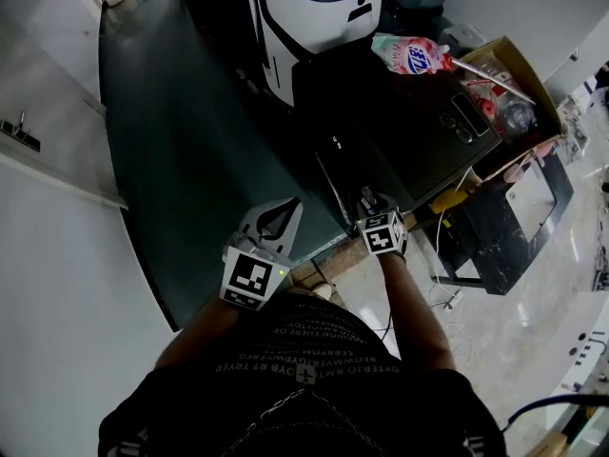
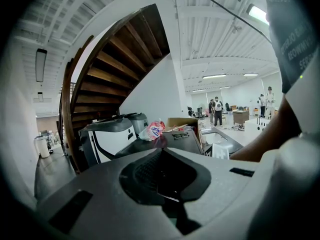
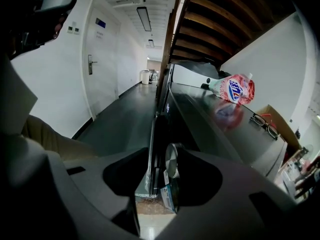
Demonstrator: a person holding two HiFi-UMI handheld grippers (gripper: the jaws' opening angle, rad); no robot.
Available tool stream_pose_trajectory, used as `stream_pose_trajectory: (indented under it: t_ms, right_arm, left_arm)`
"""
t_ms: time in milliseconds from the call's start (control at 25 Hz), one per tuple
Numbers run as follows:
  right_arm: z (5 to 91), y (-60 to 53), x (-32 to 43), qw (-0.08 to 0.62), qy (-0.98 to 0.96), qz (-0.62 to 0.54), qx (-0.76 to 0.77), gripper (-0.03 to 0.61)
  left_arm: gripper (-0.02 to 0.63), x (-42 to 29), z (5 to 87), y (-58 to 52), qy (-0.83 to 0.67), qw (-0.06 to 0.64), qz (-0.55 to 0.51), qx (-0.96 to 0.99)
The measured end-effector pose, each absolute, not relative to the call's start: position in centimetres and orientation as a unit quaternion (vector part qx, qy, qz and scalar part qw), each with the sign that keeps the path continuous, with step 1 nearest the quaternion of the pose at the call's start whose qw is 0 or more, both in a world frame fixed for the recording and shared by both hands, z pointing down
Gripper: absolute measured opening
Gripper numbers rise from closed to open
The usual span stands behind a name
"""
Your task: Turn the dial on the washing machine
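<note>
The black washing machine point(image 1: 400, 122) stands ahead of me, and its top point(image 3: 210, 129) runs away to the right in the right gripper view. A round silver dial point(image 3: 171, 160) sticks out of its front. My right gripper point(image 1: 369, 204) is at the machine's front edge. It point(image 3: 160, 184) is open, with the dial in the gap near the right jaw, and I see no pad pressing on it. My left gripper point(image 1: 285, 208) hangs to the left of the machine, off it. Its jaws meet in a point, and it point(image 2: 165, 176) holds nothing.
A pink detergent pouch point(image 1: 411, 57) and a pair of glasses point(image 3: 262, 124) lie on the machine's top. A cardboard box point(image 1: 514, 65) stands at its right and a white-and-black appliance point(image 1: 314, 17) behind it. A wooden staircase point(image 2: 115, 59) rises above. People stand far off point(image 2: 217, 109).
</note>
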State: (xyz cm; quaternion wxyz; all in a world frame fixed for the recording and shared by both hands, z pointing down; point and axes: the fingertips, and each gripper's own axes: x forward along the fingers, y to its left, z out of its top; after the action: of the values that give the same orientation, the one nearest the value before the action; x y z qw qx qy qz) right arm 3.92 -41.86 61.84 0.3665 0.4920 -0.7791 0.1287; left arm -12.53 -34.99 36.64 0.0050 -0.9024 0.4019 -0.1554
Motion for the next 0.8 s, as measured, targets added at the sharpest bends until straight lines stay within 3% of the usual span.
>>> stream_pose_trajectory:
  t_ms: [800]
  right_arm:
    - [62.0,-41.6,3.7,0.370,-0.766,0.139,0.508,0.163]
  left_arm:
    - [0.006,-15.1,36.7,-34.9,0.419,0.004,-0.131,-0.899]
